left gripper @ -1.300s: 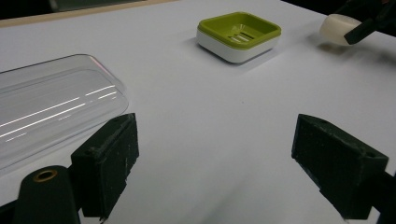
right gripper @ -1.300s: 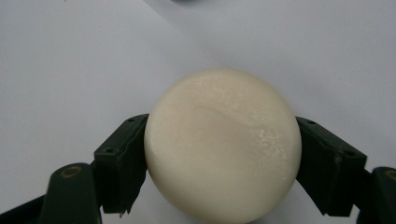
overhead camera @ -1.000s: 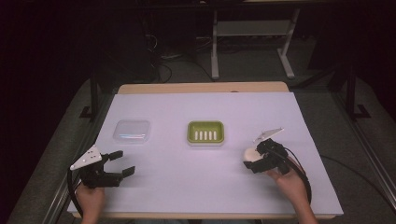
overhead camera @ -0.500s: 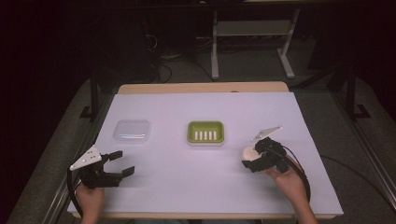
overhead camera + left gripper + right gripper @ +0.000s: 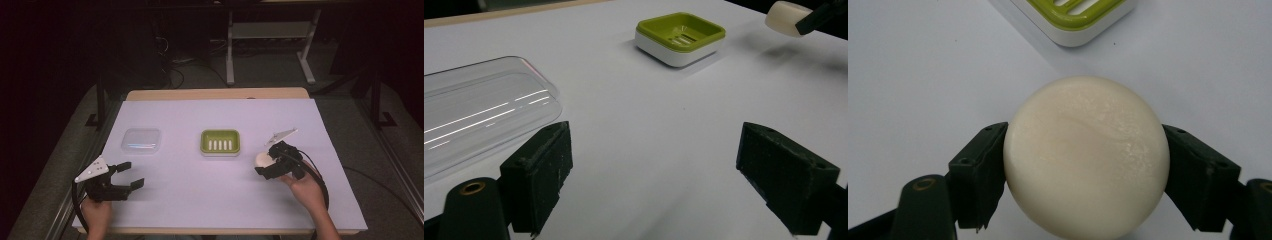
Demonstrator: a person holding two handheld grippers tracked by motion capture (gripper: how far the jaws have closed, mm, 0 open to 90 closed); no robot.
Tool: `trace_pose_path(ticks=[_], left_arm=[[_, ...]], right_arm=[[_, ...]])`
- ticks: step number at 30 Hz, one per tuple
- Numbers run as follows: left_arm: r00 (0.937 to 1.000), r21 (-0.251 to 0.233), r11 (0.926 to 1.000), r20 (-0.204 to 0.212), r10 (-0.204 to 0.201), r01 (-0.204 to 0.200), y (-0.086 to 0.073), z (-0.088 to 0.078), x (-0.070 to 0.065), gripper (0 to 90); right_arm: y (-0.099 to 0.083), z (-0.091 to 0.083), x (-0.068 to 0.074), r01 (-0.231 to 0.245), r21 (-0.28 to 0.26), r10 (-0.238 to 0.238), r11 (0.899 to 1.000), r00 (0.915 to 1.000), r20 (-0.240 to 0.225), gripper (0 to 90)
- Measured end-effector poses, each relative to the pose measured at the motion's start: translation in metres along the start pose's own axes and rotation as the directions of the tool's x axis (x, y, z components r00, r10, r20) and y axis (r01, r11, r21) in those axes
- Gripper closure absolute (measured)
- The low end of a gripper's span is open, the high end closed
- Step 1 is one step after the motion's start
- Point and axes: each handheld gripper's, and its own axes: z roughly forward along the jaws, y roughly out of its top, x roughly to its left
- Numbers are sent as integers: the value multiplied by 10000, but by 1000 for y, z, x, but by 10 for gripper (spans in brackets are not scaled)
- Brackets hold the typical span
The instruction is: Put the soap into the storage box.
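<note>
- Rounded cream-white bar of soap (image 5: 1087, 157) sat clamped between the two black jaws of the right gripper (image 5: 270, 165), one jaw pressed on each flank, held up off the white table sheet (image 5: 200, 200) with a soft shadow beneath in the left gripper view
- Lay just to the right of the green slotted soap dish on its white base (image 5: 220, 142), near but apart; from the right gripper view, dish (image 5: 1075, 20) stood straight ahead past the soap and a little toward the top
- Judged as the carry toward the dish, with the coming move a short travel leftward and slightly away from the person, then a lowering onto the slats
- Long axis of the soap hard to tell from the rounded face shown; looked broadest across the jaws, roughly in line with the long side of the dish
- Was plainly the nearer hand for the job, the right gripper close beside the dish
- Left gripper (image 5: 121, 176) rested at the near left corner of the table, jaws spread wide with nothing between them, well apart from the dish
- Clear plastic lid (image 5: 141, 140) lay flat on the sheet just ahead of the left gripper, left of the dish, untouched
</note>
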Motion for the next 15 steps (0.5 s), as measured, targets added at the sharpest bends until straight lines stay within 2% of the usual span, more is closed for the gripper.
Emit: trace_pose_path(ticks=[5, 15], left_arm=[[10000, -17, 10000, 18, -7, 7, 0, -1, 0, 145], [10000, -10, 10000, 13, 8, -8, 0, -1, 0, 145]], right_arm=[[9, 2, 1, 172, 82, -171, 9998, 9998, -89, 234], [23, 5, 2, 226, 42, -224, 9997, 9992, -339, 234]])
